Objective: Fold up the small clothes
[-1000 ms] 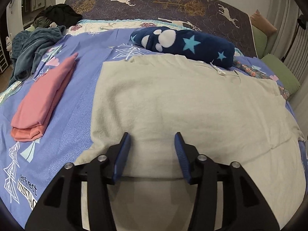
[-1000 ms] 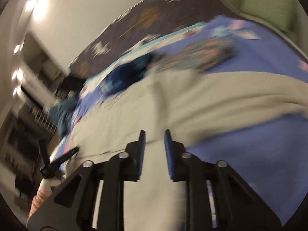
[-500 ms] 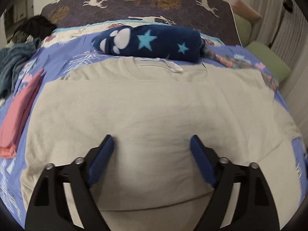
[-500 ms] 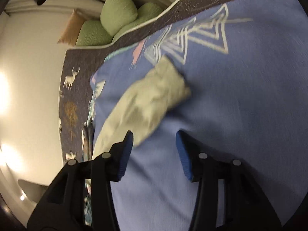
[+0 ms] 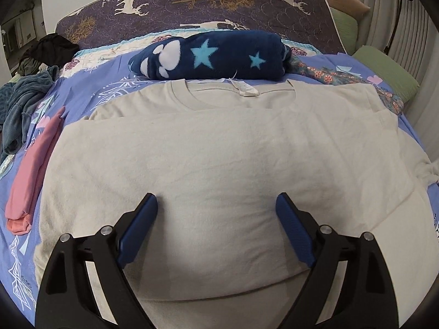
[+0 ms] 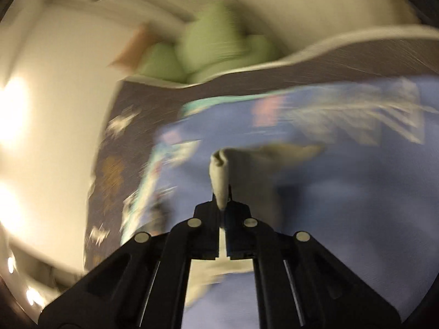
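Observation:
A beige T-shirt (image 5: 219, 150) lies flat on the blue bedspread (image 5: 82, 98) with its collar at the far side and its left side folded in. My left gripper (image 5: 216, 203) hovers over the shirt's lower middle. Its jaws are opening wide and nothing is between them. The right wrist view is blurred by motion. There my right gripper (image 6: 223, 205) is shut on a bunched beige end of the shirt (image 6: 219, 170), which stands up from between its fingers above the bedspread (image 6: 356, 219).
A folded pink garment (image 5: 33, 170) lies left of the shirt. A navy rolled blanket (image 5: 214, 54) with stars sits just beyond the collar. Loose clothes (image 5: 22, 101) are piled at the far left. Green pillows (image 5: 384, 68) (image 6: 208, 52) line the bed's right side.
The right gripper swung to the beige end of the shirt and closed on it. The left gripper slid right over the shirt and spread its jaws, then held still.

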A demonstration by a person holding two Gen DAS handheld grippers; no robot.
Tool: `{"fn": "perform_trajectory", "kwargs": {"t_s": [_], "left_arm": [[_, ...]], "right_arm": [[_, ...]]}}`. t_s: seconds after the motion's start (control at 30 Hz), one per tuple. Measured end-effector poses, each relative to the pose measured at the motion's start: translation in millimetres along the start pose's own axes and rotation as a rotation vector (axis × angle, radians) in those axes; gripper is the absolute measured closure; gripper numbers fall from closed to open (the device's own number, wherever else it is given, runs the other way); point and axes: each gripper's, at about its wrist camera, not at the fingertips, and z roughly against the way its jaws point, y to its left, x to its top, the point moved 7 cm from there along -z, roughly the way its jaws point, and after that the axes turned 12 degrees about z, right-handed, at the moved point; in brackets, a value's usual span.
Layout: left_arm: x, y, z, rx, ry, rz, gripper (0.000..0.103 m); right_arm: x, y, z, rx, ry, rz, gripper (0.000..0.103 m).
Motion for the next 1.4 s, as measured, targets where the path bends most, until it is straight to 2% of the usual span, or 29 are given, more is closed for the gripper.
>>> {"fn": "perform_trajectory", "kwargs": {"t_s": [0.07,0.1,0.13,0.17,0.27,0.37,0.43,0.5,0.57,0.6,0.63,0.67,0.77,0.87,1.07,1.17,1.3,1.37,1.4], "left_arm": [[0,0,0,0.001,0.000,0.000,0.013],[0,0,0,0.001,-0.001,-0.001,0.013],[0,0,0,0.002,-0.002,-0.001,0.013],[1,0,0,0.000,-0.002,0.000,0.013],[1,2,1,-0.021,-0.004,0.014,0.013],[3,7,6,-0.090,-0.007,0.058,0.014],[5,13,9,-0.162,-0.010,0.109,0.015],[7,23,13,-0.280,-0.013,0.191,0.016],[9,36,15,-0.419,-0.012,0.298,0.018],[10,43,16,-0.473,-0.015,0.346,0.023],[11,50,17,-0.518,-0.019,0.391,0.029],[11,52,17,-0.542,-0.020,0.413,0.030],[12,44,23,-0.604,-0.020,0.396,0.030],[11,32,29,-0.686,0.004,0.357,0.030],[10,25,26,-0.713,0.044,0.331,0.029],[6,18,24,-0.667,0.060,0.288,0.029],[1,9,30,-0.664,0.073,0.239,0.029],[0,6,33,-0.681,0.079,0.233,0.029],[0,5,34,-0.688,0.080,0.229,0.028]], "right_arm": [[-8,61,-10,0.098,0.019,0.106,0.099],[-20,110,-16,0.179,0.035,0.190,0.099],[-35,142,-16,0.232,0.047,0.247,0.099],[-58,191,-22,0.317,0.073,0.331,0.099],[-128,286,-36,0.513,0.184,0.475,0.099],[-210,342,-52,0.613,0.320,0.595,0.099],[-258,356,-63,0.615,0.389,0.688,0.099],[-298,359,-75,0.598,0.459,0.773,0.099],[-324,359,-83,0.575,0.498,0.845,0.099],[-334,356,-86,0.556,0.505,0.878,0.099],[-340,352,-87,0.540,0.507,0.905,0.099],[-345,349,-86,0.529,0.507,0.931,0.099],[-353,340,-80,0.513,0.503,0.996,0.097],[-381,333,-70,0.505,0.530,1.105,0.096],[-438,319,-70,0.468,0.590,1.383,0.090],[-437,317,-71,0.472,0.586,1.365,0.090],[-438,313,-70,0.479,0.578,1.349,0.089],[-439,314,-66,0.484,0.562,1.366,0.085],[-441,315,-63,0.490,0.558,1.377,0.078]]}}
